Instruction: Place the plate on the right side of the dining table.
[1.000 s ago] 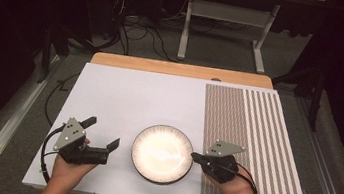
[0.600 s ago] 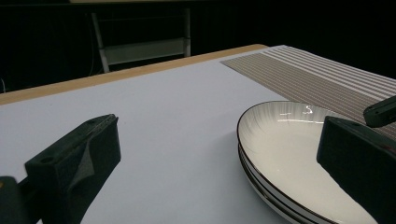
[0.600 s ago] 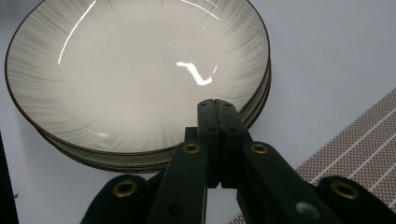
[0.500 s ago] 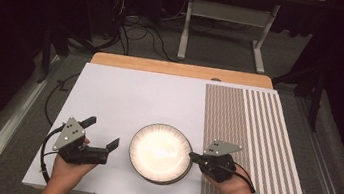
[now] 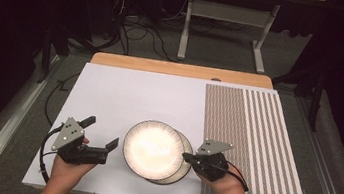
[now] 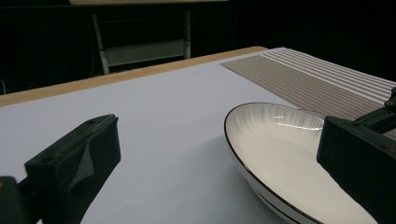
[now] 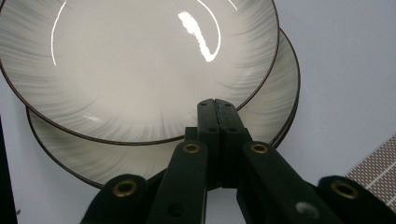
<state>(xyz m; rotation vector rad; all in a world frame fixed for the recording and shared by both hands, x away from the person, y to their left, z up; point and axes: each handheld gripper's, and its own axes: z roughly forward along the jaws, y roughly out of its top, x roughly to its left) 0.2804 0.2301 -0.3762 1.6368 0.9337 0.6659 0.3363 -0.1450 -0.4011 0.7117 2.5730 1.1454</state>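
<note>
My right fingers (image 7: 215, 105), pressed together, nudge the top plate (image 5: 154, 149) off the lower plate (image 5: 181, 171); next, my spread left fingers (image 5: 100, 132) should catch it.

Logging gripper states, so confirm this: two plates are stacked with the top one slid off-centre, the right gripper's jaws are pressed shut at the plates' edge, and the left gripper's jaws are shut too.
The left gripper is not shut: the left gripper view shows its jaws standing wide apart beside the top plate. The rest holds: the top plate sits off-centre on the lower plate, and the right gripper is shut at their edge.

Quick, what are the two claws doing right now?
Left gripper: open, holding nothing.
Right gripper: shut, tips against the top plate.
</note>
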